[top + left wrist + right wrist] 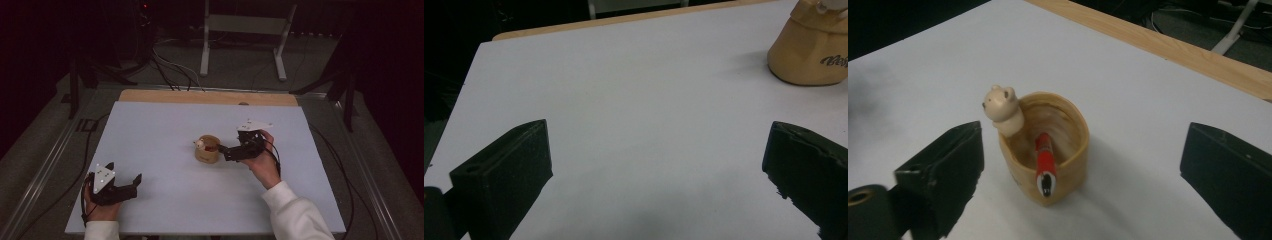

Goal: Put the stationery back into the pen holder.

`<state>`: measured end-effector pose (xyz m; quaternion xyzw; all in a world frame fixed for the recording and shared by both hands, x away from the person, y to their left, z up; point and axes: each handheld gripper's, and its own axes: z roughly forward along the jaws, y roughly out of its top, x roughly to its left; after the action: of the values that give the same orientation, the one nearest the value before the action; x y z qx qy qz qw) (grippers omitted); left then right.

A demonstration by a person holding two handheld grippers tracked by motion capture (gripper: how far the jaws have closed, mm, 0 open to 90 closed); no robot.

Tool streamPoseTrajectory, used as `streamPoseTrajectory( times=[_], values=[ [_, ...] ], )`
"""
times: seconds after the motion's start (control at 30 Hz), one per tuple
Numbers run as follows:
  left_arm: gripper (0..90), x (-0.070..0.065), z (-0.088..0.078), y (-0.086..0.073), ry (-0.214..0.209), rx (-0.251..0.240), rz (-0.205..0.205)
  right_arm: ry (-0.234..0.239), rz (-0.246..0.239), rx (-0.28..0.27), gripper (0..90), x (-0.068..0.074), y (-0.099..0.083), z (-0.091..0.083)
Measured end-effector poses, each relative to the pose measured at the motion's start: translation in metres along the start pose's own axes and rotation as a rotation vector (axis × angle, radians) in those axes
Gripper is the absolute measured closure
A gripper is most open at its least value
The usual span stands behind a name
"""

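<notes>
A tan wooden cup (pixel 206 150) with a small bear head (pixel 1000 106) on its rim stands mid-table. A red pen (pixel 1045 163) lies inside it, its tip leaning over the near rim. My right gripper (pixel 222 149) sits just right of the cup, pointing at it, its jaws spread wide with the cup (pixel 1048 150) between and beyond them and nothing gripped. My left gripper (pixel 125 179) rests near the front left of the table, open and empty; in its view the cup (pixel 811 47) shows at the upper right.
The white board (pixel 165 125) covers the table, with a wooden strip (pixel 207 97) along its far edge. Behind it are a white metal stand (pixel 245 30) and cables on the floor. A white sleeve (pixel 295 215) enters from the lower right.
</notes>
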<state>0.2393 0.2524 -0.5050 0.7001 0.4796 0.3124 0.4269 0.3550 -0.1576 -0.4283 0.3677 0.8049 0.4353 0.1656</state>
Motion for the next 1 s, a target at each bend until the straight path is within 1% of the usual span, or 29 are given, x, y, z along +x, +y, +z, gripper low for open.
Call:
streamPoseTrajectory(
  times=[0.1, 0.23, 0.3, 0.33, 0.47, 0.7, 0.83, 1.0],
  values=[
    [0.1, 0.000, 0.000, 0.000, 0.000, -0.001, 0.000, -0.004, 0.001, -0.008, 2.8, -0.004, -0.002, -0.004],
    [0.1, 0.000, 0.000, 0.000, 0.001, -0.002, -0.001, -0.024, 0.003, -0.012, 2.2, -0.008, -0.005, -0.008],
    [0.1, 0.000, 0.000, 0.000, 0.001, -0.003, -0.001, -0.030, 0.001, -0.012, 1.8, -0.011, -0.007, -0.010],
    [0.1, 0.000, 0.000, 0.000, 0.001, -0.003, -0.001, -0.035, 0.001, -0.010, 0.2, -0.012, -0.008, -0.011],
    [0.1, 0.000, -0.001, 0.000, 0.003, -0.006, -0.001, -0.051, -0.001, -0.009, 0.2, -0.016, -0.012, -0.015],
    [0.1, 0.000, -0.001, 0.000, 0.003, -0.010, -0.003, -0.081, -0.010, -0.030, 0.2, -0.023, -0.017, -0.027],
    [0.1, 0.000, -0.001, 0.000, 0.003, -0.012, -0.001, -0.091, -0.003, -0.048, 0.2, -0.028, -0.020, -0.034],
    [0.1, 0.000, -0.002, 0.001, 0.003, -0.012, 0.000, -0.104, 0.001, -0.053, 0.2, -0.034, -0.026, -0.041]
  ],
)
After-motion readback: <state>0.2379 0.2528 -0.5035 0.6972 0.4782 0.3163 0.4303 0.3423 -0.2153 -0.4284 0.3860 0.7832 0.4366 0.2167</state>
